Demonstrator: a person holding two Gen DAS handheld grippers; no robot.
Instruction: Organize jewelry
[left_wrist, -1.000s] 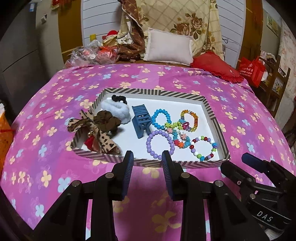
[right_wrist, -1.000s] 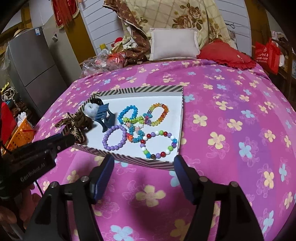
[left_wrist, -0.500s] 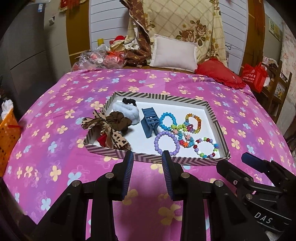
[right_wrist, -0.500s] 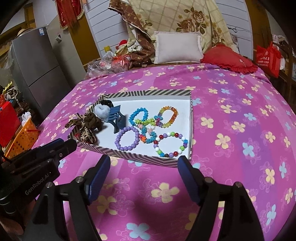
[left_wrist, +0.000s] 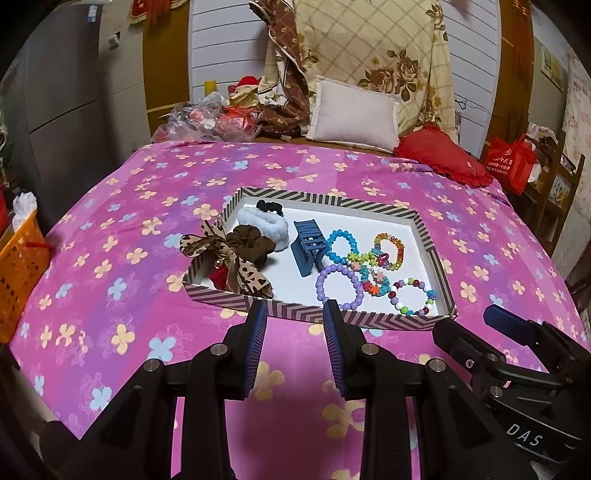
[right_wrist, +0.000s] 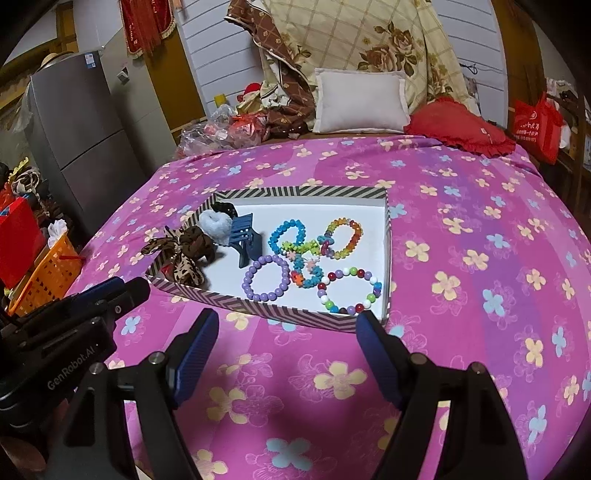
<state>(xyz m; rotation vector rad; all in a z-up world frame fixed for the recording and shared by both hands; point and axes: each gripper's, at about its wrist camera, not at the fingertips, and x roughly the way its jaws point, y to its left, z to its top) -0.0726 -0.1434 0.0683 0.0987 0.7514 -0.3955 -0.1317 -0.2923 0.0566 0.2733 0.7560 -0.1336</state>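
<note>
— Where is the jewelry tray (left_wrist: 428, 236) from the grippers?

— At twelve o'clock of both, on the pink flowered bedspread (left_wrist: 110, 258), its striped near wall just beyond the fingertips. The left gripper (left_wrist: 293, 314) hangs over the bedspread below the purple bead bracelet (left_wrist: 339, 286); the right gripper (right_wrist: 286, 321) sits at the near right corner, under the multicolour bead bracelet (right_wrist: 349, 290).

— How many pieces are in there?

— I count five bracelets: the purple one, the multicolour one, a blue bead bracelet (left_wrist: 340, 245), a rainbow bracelet (left_wrist: 391, 249) and a flower-bead one, tangled, (left_wrist: 373, 273) in the middle. Then one blue claw clip (left_wrist: 308, 247) at about ten o'clock of the purple bracelet, a white fluffy scrunchie (left_wrist: 264, 225), a brown scrunchie (left_wrist: 251, 245), a small black hair tie (left_wrist: 269, 206) at the far left corner, and a leopard-print bow (left_wrist: 236, 266) draped over the left wall.

— And the jaws?

— Left ones are parted a moderate gap, gripping nothing, touching nothing. Right ones are spread wide, also bare; only bedspread shows between them.
</note>
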